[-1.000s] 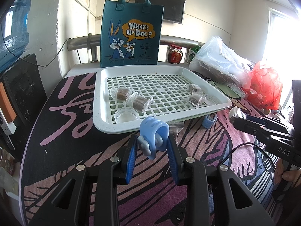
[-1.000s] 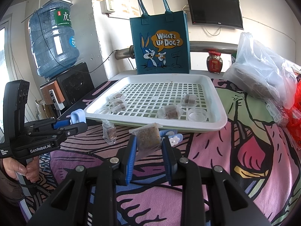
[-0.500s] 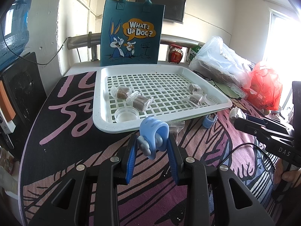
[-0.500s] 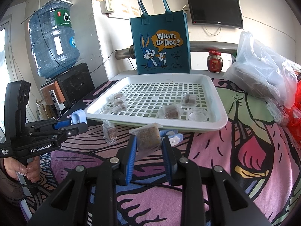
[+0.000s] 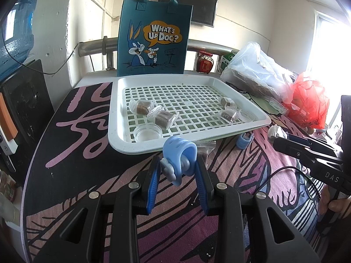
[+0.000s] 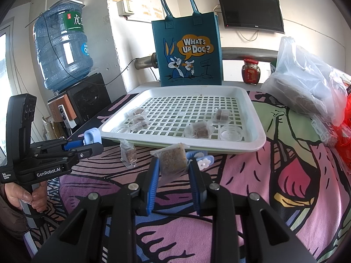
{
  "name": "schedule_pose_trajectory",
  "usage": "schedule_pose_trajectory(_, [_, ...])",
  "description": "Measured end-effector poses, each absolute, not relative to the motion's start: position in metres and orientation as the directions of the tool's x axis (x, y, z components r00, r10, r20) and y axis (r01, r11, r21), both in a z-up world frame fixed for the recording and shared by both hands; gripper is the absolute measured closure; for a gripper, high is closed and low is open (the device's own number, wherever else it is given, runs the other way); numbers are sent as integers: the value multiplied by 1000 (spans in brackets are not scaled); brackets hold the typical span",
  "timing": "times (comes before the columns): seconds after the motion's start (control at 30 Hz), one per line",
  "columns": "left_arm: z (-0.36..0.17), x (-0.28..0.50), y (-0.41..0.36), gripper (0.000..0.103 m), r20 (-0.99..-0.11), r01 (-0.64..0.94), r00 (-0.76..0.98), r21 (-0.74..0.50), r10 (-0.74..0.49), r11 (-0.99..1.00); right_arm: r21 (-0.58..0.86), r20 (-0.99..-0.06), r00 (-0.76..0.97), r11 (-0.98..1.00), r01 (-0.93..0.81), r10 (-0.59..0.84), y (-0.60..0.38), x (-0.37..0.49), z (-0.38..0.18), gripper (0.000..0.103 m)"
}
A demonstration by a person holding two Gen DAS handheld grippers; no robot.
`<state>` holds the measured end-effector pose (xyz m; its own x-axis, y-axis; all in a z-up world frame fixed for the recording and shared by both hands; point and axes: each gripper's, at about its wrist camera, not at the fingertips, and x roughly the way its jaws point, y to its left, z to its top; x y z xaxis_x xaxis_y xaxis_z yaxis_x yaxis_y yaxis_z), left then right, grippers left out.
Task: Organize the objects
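While both grippers hover in front of the white slotted tray point(image 5: 140, 149) on the table point(image 5: 72, 153), each has its fingers nearly closed on a load: the left gripper point(image 5: 177, 171) pinches a blue plastic clip point(image 5: 178, 156), and the right gripper point(image 6: 173, 166) clamps a clear packet of brown granules point(image 6: 172, 161). Wrapped brown cubes point(image 5: 162, 118) and two clear round lids point(image 5: 147, 133) lie in the tray, and another small packet point(image 6: 129, 154) rests just before its near rim.

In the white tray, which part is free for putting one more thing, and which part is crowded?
In the white tray, the far half toward the blue tote bag is bare, as is the middle strip. The near corners are crowded: wrapped cubes and a clear lid on one side, two cubes and a lid on the other.
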<state>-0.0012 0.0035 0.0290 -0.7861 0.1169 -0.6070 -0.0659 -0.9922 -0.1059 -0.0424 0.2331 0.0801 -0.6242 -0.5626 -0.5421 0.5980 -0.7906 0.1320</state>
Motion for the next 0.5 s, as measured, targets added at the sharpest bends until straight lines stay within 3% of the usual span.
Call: schedule_pose_trajectory(0.5, [27, 1, 6, 73, -610, -63, -783, -112, 118, -992, 134, -539, -624, -789, 599, -565, 232, -42, 80, 77])
